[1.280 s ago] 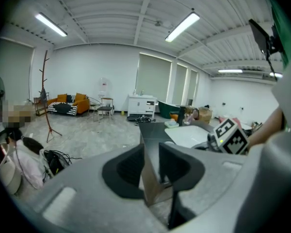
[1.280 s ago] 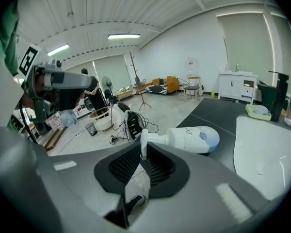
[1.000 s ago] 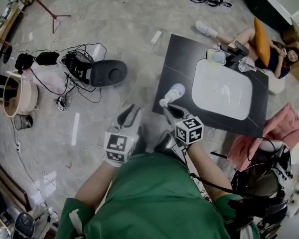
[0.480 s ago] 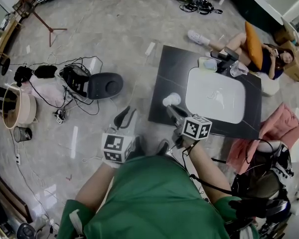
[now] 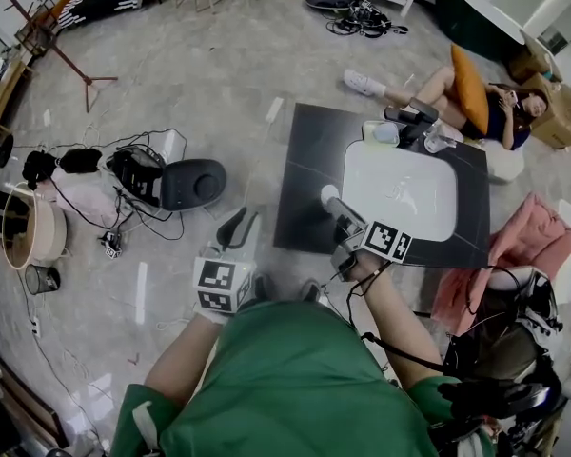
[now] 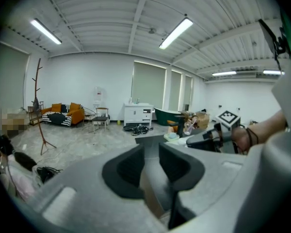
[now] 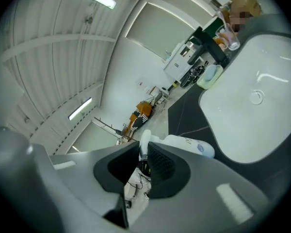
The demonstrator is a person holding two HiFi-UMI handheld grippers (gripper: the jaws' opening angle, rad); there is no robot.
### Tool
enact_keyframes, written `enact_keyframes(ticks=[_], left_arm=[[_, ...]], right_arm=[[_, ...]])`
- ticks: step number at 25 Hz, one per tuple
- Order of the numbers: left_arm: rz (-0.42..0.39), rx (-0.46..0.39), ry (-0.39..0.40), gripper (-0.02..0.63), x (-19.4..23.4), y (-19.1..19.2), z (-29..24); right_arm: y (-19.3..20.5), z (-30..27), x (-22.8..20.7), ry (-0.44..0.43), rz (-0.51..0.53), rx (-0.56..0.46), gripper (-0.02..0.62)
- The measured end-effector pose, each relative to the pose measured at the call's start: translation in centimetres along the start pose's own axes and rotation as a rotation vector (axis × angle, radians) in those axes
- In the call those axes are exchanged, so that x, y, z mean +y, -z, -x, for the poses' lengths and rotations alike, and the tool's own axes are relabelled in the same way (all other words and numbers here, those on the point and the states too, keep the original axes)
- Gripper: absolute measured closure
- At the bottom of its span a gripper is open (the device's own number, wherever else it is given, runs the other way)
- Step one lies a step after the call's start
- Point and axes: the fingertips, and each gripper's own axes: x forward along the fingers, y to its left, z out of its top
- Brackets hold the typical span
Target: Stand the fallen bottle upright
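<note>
**The right gripper (image 7: 144, 152) pinches the bottle (image 7: 189, 143)**

A black table (image 5: 300, 208) holds a white sink (image 5: 400, 188). The left gripper (image 5: 234, 228) hangs over the floor (image 5: 171, 84), jaws apart and empty. The right jaws squeeze the bottle's thin top, over the table beside the sink.

- Room bright and even. Light comes from ceiling tube lamps (image 6: 176, 33) overhead.
- Head view: sharp in the centre, with short soft shadows. Pale streaks of lamp glare on the glossy floor (image 5: 171, 74). Edges bend strongly.
- Both gripper views: dark round vignette in the corners, straight lines bowed.
- Left gripper (image 6: 152, 149) and right gripper (image 7: 144, 152) bodies are soft close to the lens. The bottle (image 7: 189, 144) beyond is crisp.
- White sink (image 7: 262, 81) is nearly blown out.
</note>
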Motion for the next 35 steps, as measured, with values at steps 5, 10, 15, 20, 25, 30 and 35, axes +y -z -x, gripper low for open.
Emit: enact_keyframes(ticks=[5, 10, 15, 20, 25, 30, 35], left_arm=[[-0.010, -0.007, 0.015, 0.512, -0.4, -0.9, -1.1], [-0.018, -0.007, 0.032, 0.512, -1.0, -1.5, -2.0], [-0.023, -0.005, 0.046, 0.512, -1.7, -1.5, -2.5], [-0.027, -0.003, 0.056, 0.512, -2.1, -1.3, -2.6], [-0.027, -0.005, 0.062, 0.512, -2.2, -1.1, -2.2], [-0.025, -0.017, 0.058, 0.512, -1.8, -1.6, -1.8], [-0.023, -0.030, 0.055, 0.512, -1.6, -2.1, -1.5]], right_arm=[[-1.7, 0.7, -0.9, -0.017, -0.118, -0.050, 0.545], [-2.7, 1.6, -1.9, -0.011, -0.175, -0.098, 0.537], [-2.6, 2.0, -2.1, 0.011, -0.135, -0.084, 0.534], [-3.2, 2.7, -2.2, 0.061, -0.044, -0.098, 0.492], [-4.3, 4.1, -2.1, 0.163, 0.124, -0.133, 0.476], [-5.9, 5.6, -0.1, 0.252, 0.397, -0.180, 0.476], [-7.1, 6.9, 2.7, 0.317, 0.627, -0.232, 0.476]])
